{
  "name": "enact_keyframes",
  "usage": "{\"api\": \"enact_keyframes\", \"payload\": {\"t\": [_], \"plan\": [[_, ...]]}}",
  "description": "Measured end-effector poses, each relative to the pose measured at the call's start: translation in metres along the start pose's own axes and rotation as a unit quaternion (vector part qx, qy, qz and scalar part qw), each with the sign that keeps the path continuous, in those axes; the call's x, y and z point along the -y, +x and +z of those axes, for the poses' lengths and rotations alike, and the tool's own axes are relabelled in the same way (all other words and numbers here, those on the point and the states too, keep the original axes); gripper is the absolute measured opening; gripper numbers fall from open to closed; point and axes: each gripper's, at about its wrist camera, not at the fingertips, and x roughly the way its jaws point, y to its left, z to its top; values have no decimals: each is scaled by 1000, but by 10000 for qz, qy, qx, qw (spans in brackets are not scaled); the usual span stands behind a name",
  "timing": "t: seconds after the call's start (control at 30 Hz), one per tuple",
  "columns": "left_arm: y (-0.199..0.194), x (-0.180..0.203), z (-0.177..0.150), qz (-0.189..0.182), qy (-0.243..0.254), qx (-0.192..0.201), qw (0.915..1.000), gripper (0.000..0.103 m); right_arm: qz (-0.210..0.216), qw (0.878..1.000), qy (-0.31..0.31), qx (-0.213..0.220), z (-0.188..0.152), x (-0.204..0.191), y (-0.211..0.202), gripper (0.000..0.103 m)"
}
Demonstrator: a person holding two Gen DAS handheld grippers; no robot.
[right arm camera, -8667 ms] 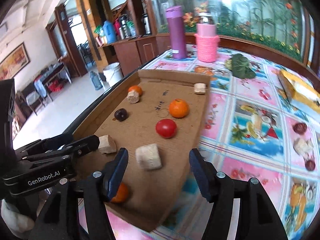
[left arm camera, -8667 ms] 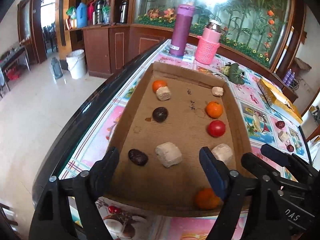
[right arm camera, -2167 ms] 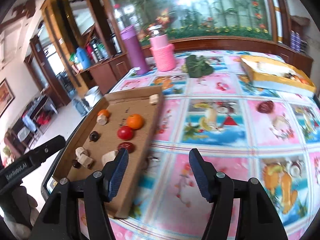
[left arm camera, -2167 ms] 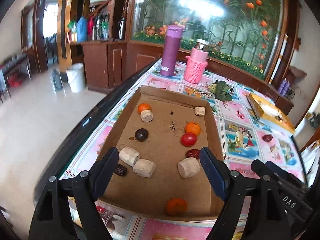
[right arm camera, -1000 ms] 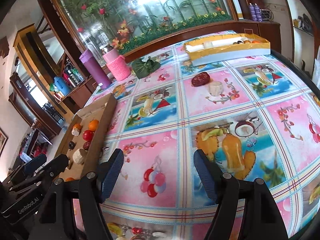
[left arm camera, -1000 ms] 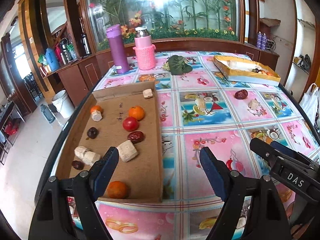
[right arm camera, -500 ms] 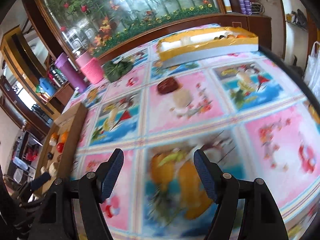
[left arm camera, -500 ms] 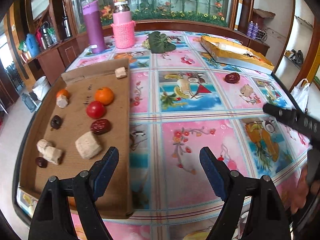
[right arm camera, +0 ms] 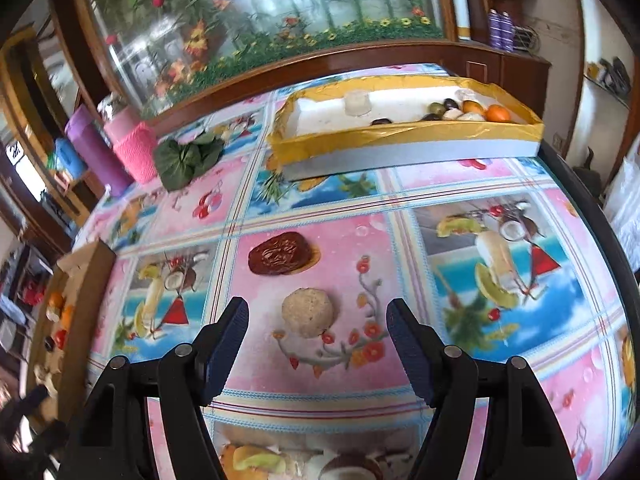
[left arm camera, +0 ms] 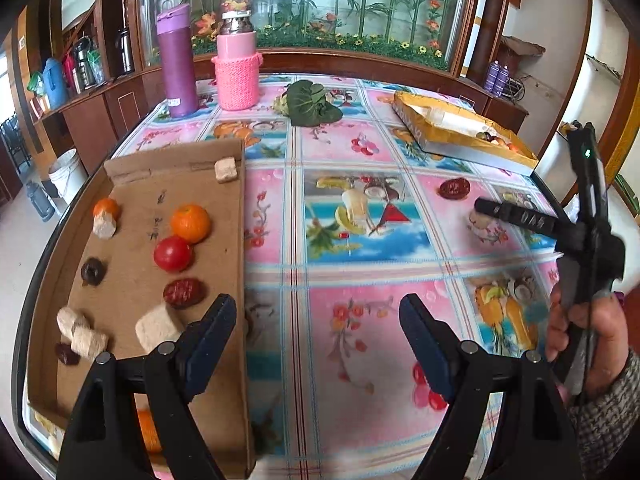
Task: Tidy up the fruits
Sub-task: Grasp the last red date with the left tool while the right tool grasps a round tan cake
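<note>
Beige, the round fruit piece (right arm camera: 307, 317) lies on the counter (right arm camera: 460, 184) just ahead of the right claw (right arm camera: 318, 344), whose jaws gape empty; a red date (right arm camera: 279, 259) sits just beyond it. Left claw (left arm camera: 316, 342) hangs released beside the cardboard tray (left arm camera: 132, 276) holding an orange (left arm camera: 190, 223) and tomato (left arm camera: 173, 253)

bare tablecloth (right arm camera: 460, 248) around date (right arm camera: 279, 259), round cake (right arm camera: 308, 312)

From my left gripper (left arm camera: 316, 340), fingers spread wide and holding nothing, I see the cardboard tray (left arm camera: 132, 280) left of it on the worktop (left arm camera: 360, 272). An orange (left arm camera: 190, 223), tomato (left arm camera: 173, 253) and red date (left arm camera: 184, 293) lie in the tray; right gripper (left arm camera: 516, 214) far right.
</note>
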Motion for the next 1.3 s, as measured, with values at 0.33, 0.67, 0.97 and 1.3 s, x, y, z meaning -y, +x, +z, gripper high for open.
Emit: {"api": "enact_keyframes", "payload": {"t": [0.33, 0.67, 0.97, 1.3], "plan": [[63, 37, 62, -733, -122, -253, 9969, 82, 49, 9997, -208, -95, -3, -3, 12, 30], [142, 115, 95, -902, 343, -471, 9942, 82, -182, 9983, 436, 349, -16, 50, -21, 30], [161, 150, 95, -778, 807, -434, 9927, 43, -186, 9976, 623, 249, -13, 56, -17, 31], [110, 121, 77, -1150, 470, -377, 9915, 41, -166, 9977, 534, 391, -14, 52, -20, 30]]}}
